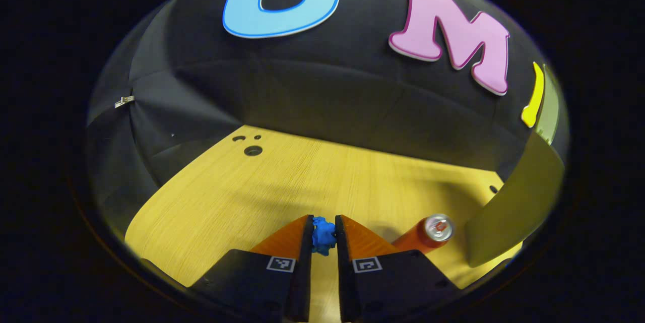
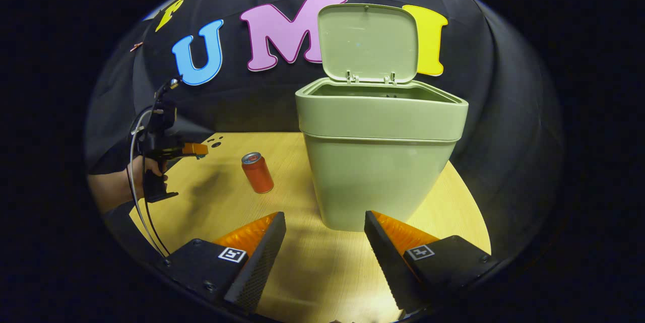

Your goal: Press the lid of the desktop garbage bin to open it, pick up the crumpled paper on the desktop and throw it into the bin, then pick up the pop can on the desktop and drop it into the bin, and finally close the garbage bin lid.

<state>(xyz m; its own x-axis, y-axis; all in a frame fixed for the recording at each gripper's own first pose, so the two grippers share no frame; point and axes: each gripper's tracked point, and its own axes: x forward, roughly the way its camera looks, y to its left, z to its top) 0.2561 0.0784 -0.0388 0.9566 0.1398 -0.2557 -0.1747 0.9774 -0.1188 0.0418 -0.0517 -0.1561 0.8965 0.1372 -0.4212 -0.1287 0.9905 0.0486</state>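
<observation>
Paper's pinched and up in the air, bin's already open

The left gripper has both fingers clenched on the blue crumpled paper, right at its tips and lifted off the desktop. Just past it to the right stands the orange pop can, then the green bin wall. The right gripper is spread wide, holding nothing, with the bin straight ahead and its lid up. My worry: the grip looks tip-only, so a quick swing could shake the wad loose, or clip the can.
</observation>
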